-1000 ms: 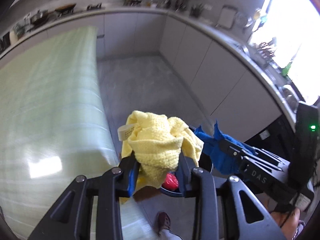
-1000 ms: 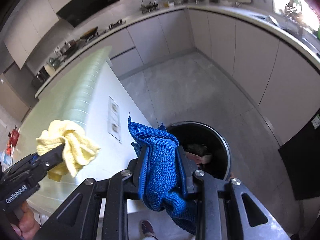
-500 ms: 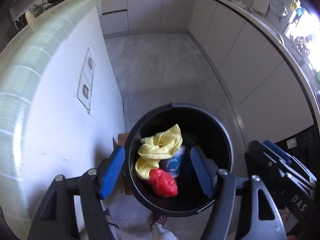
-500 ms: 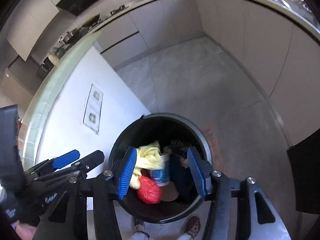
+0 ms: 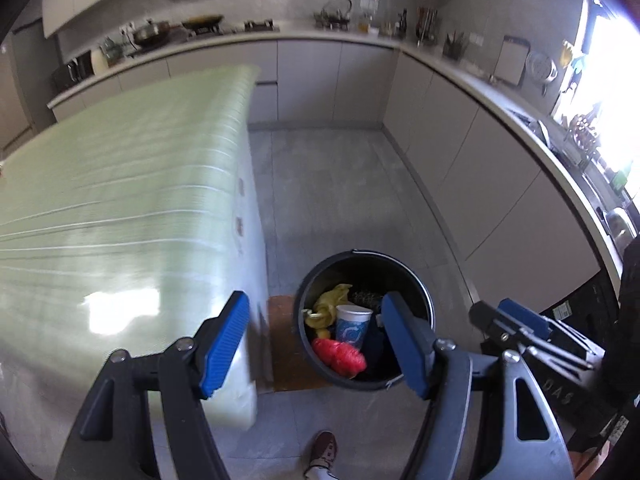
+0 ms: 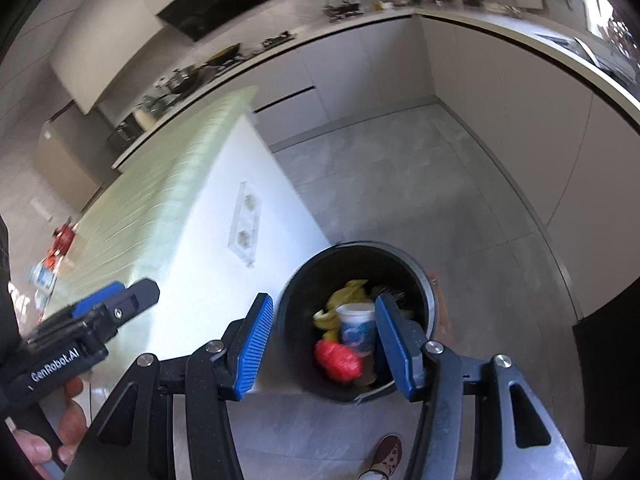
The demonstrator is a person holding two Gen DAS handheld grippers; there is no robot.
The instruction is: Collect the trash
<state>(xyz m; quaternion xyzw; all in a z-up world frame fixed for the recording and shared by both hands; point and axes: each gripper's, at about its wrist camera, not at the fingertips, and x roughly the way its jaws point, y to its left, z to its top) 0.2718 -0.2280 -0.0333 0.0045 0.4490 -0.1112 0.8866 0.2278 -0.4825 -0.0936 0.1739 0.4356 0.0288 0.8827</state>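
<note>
From the left wrist camera, the green-topped island (image 5: 120, 208) fills the nine-o'clock side, and the left gripper (image 5: 316, 344) hangs with its blue pads spread wide and nothing between them. Past its fingers, at about five o'clock of centre, the black trash bin (image 5: 424, 300) stands on the grey floor just beside the island's end, holding the yellow cloth (image 5: 330, 308), a blue-and-white paper cup (image 5: 352, 326) and a red wad (image 5: 340, 356). A brown mat (image 5: 280, 340) lies under the bin's left side, seen clearly only here. At three o'clock the right gripper (image 5: 508, 324) pokes in sideways. The right wrist camera shows what the other hides: small red and blue items (image 6: 56, 248) on the island's far top at nine o'clock, and the island's white side panel with sockets (image 6: 244, 224). Here the right gripper's jaws are also spread apart and empty, framing the bin at five o'clock. A shoe (image 6: 388, 450) shows at six o'clock.
</note>
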